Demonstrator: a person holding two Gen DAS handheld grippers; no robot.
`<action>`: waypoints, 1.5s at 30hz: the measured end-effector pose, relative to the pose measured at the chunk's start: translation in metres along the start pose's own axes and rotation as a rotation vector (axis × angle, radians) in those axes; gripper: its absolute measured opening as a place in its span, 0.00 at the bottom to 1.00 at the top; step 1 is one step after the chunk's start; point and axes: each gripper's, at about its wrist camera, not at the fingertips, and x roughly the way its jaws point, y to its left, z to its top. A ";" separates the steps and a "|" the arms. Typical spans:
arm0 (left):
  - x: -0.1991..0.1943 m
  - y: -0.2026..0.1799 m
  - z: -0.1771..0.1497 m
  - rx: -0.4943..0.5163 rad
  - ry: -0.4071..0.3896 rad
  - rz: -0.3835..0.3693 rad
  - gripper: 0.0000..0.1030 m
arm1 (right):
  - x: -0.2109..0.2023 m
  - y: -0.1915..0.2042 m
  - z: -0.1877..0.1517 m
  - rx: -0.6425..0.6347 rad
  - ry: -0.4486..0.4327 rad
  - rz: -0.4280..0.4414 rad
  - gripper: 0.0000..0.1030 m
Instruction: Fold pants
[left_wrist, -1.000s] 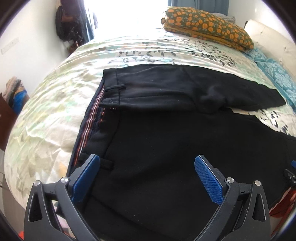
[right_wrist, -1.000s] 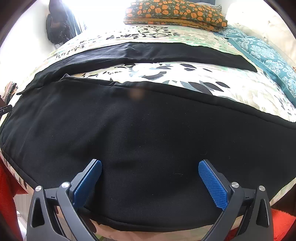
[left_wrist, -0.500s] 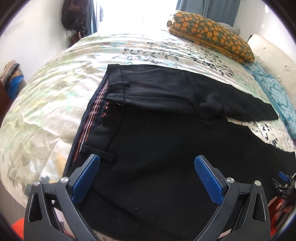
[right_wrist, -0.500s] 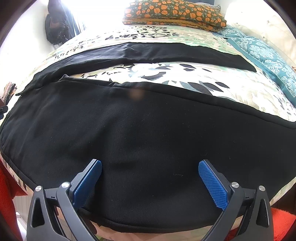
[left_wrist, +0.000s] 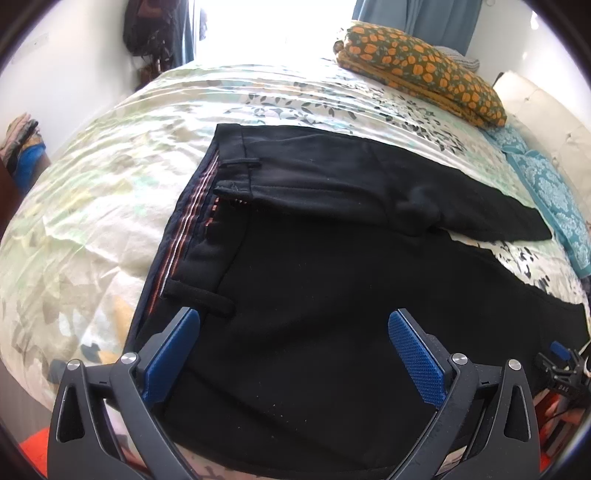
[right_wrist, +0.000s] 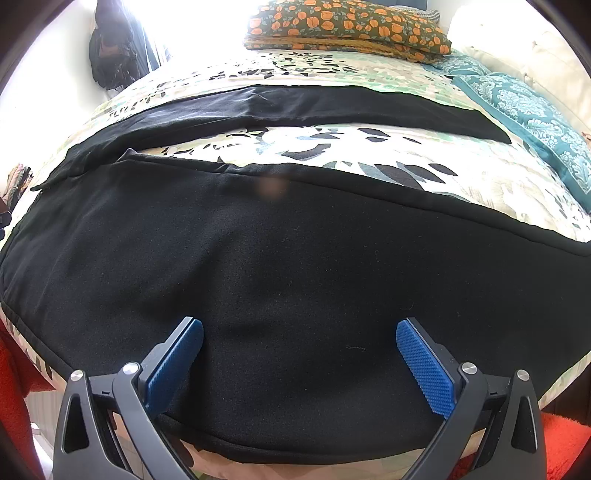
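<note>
Black pants (left_wrist: 314, 280) lie flat on a bed with a leaf-print sheet (left_wrist: 110, 166). The waistband with its striped lining (left_wrist: 184, 229) is at the left, and the two legs spread apart to the right. My left gripper (left_wrist: 293, 332) is open and empty, just above the near hip area by a belt loop (left_wrist: 201, 297). My right gripper (right_wrist: 300, 341) is open and empty, just above the near leg (right_wrist: 295, 266). The far leg (right_wrist: 295, 105) lies across the bed behind it. The right gripper also shows in the left wrist view (left_wrist: 561, 360).
A folded orange-flowered blanket (left_wrist: 421, 66) lies at the far side of the bed. Teal patterned pillows (right_wrist: 528, 110) are at the right. A dark bag (left_wrist: 147, 33) hangs on the far wall. Red fabric (right_wrist: 565, 435) lies below the bed's near edge.
The left gripper has shifted left and back along the bed edge, so the waistband now sits more central in its view. The right gripper has hardly moved. Both stay open.
</note>
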 end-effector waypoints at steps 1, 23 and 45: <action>-0.001 -0.001 0.000 0.003 0.000 -0.001 0.99 | 0.000 0.000 0.000 0.000 0.000 0.000 1.00; 0.018 0.077 -0.012 -0.102 0.162 0.197 0.99 | 0.001 0.002 -0.001 0.003 -0.011 -0.011 1.00; -0.027 0.094 -0.017 -0.203 0.137 0.091 0.10 | -0.024 0.001 0.012 0.020 -0.086 0.034 1.00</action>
